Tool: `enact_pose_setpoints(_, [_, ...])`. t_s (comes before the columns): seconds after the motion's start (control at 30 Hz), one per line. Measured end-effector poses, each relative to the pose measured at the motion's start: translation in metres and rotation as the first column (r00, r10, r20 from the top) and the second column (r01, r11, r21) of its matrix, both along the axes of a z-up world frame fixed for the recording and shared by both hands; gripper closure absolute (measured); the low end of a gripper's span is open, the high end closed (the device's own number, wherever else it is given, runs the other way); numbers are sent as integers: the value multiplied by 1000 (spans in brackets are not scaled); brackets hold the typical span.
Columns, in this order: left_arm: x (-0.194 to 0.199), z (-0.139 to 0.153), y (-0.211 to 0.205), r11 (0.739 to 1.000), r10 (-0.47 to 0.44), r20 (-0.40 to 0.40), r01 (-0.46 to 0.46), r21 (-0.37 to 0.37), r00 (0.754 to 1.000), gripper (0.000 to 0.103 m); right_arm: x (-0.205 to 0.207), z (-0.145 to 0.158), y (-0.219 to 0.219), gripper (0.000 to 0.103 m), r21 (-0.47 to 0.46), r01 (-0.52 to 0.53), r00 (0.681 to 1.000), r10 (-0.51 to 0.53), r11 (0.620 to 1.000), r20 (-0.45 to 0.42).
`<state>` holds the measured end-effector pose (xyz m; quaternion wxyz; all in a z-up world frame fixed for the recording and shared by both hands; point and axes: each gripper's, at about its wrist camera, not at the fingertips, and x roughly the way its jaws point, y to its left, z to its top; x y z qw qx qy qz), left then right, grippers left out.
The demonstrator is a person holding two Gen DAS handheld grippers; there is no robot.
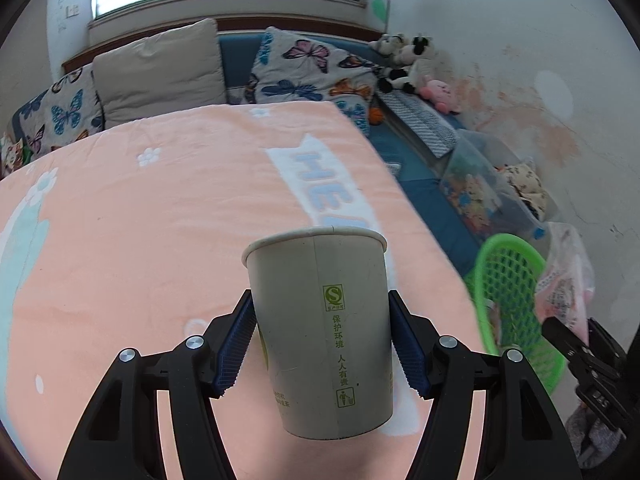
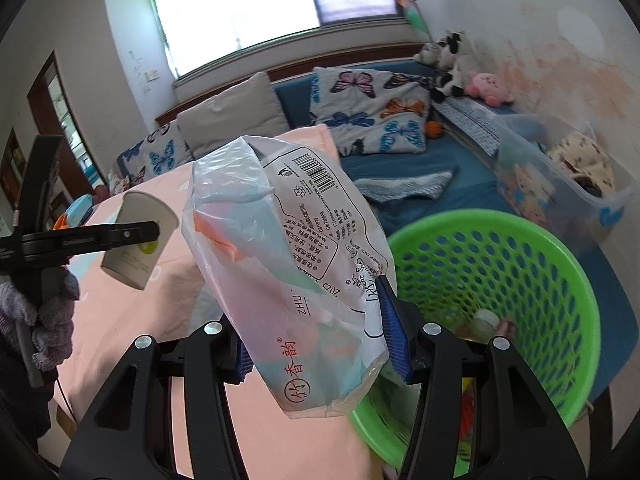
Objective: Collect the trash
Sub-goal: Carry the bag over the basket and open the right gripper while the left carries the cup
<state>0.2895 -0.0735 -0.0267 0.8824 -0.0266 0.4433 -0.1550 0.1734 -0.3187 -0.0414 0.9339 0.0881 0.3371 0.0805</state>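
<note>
My left gripper (image 1: pixel 322 344) is shut on a white paper cup (image 1: pixel 320 328) with green print, held upright above the pink blanket (image 1: pixel 140 240). The cup and left gripper also show in the right wrist view (image 2: pixel 138 236) at the left. My right gripper (image 2: pixel 316 332) is shut on a crumpled clear plastic wrapper (image 2: pixel 288 264) with red and black print, held above the blanket's edge, just left of the green mesh basket (image 2: pixel 560 280). The basket (image 1: pixel 516 280) and the wrapper (image 1: pixel 564 280) also appear at the right of the left wrist view.
The basket holds a small bottle (image 2: pixel 486 322) and other bits. Behind it stands a clear storage bin (image 2: pixel 560 176) on blue cushions (image 2: pixel 440 160). Butterfly pillows (image 2: pixel 372 112), a beige pillow (image 1: pixel 160 68) and plush toys (image 2: pixel 460 68) line the back under the window.
</note>
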Motion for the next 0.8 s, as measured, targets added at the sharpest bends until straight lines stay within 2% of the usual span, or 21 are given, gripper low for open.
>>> enact_pose_setpoints(0.43, [-34,16,-60,994,-109,29,108,12,994,40,-36,-13,-58,48,40,128,992,-128,991,-17])
enact_pose_setpoints(0.8, [-43,24,-104,984,-178,40,178,21,983,40,-40,-29,-102,42,64,229,972,-225,971,-67])
